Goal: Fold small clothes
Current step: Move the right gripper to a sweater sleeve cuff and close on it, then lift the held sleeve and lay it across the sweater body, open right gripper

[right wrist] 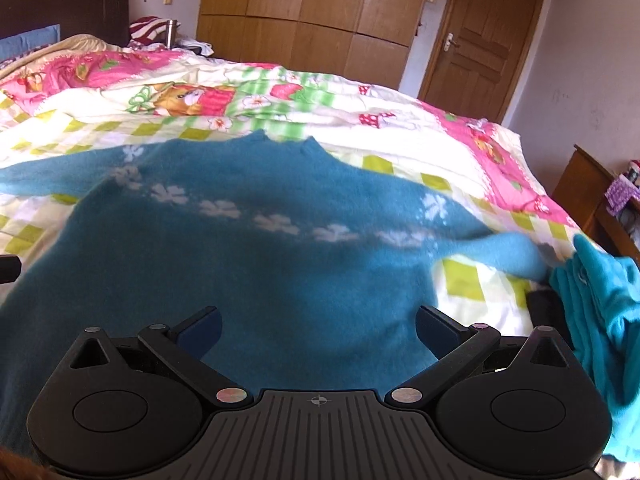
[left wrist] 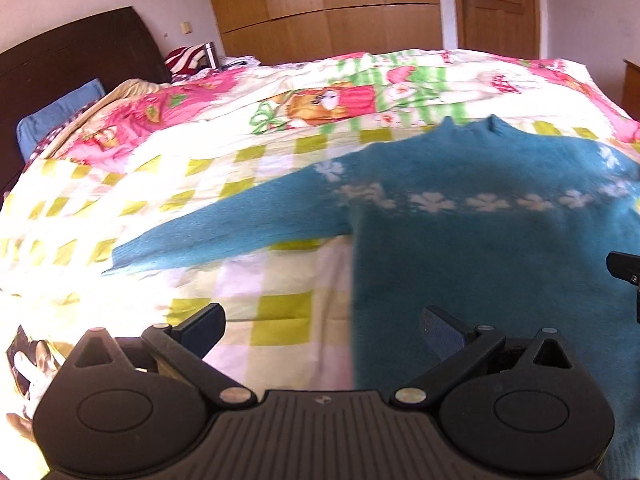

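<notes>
A small teal knitted sweater (left wrist: 480, 248) with a band of white flowers lies flat on the bed, collar away from me, sleeves spread. Its left sleeve (left wrist: 224, 224) reaches out over the checked quilt. My left gripper (left wrist: 322, 330) hovers open above the sweater's left side edge, nothing between its fingers. In the right wrist view the same sweater (right wrist: 240, 264) fills the middle, its right sleeve (right wrist: 500, 252) running to the right. My right gripper (right wrist: 318, 328) stands open over the lower body of the sweater, holding nothing.
A bright quilt (left wrist: 248, 152) with bears and green checks covers the bed. A pile of turquoise cloth (right wrist: 600, 312) lies at the bed's right edge. A dark headboard (left wrist: 72, 60), blue pillow (left wrist: 56, 116), wooden wardrobe (right wrist: 304, 12) and door (right wrist: 480, 40) stand behind.
</notes>
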